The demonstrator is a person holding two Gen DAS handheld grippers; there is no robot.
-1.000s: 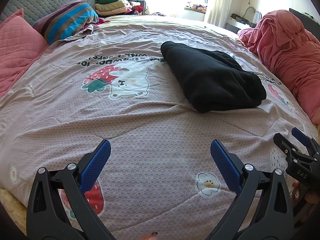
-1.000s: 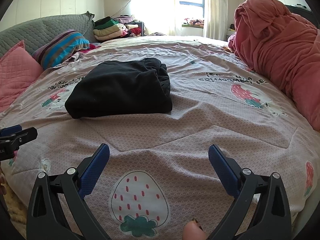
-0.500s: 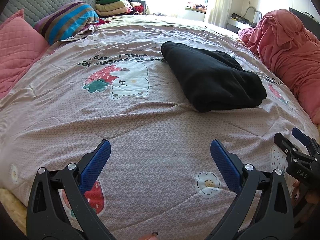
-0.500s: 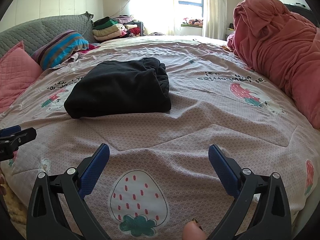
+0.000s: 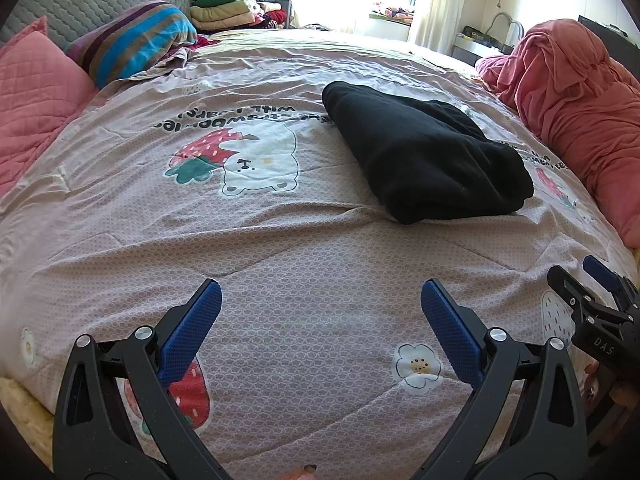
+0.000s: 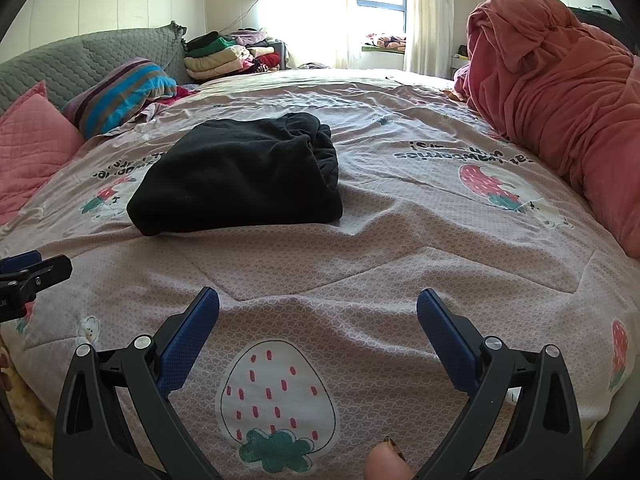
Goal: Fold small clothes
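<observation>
A folded black garment [image 5: 424, 156] lies on the pink strawberry-print bedspread [image 5: 280, 264], a compact bundle in the middle of the bed. It also shows in the right wrist view [image 6: 240, 176]. My left gripper [image 5: 320, 312] is open and empty, low over the bed's near edge, well short of the garment. My right gripper [image 6: 318, 320] is open and empty too, near the same edge. The right gripper shows at the right edge of the left wrist view [image 5: 592, 304]; the left gripper shows at the left edge of the right wrist view [image 6: 28, 276].
A heaped salmon-pink blanket [image 6: 560, 92] lies along the bed's right side. Pink [image 5: 36, 92] and striped [image 5: 132, 40] pillows sit at the left by a grey headboard [image 6: 80, 60]. A stack of folded clothes [image 5: 236, 8] stands at the far end by the window.
</observation>
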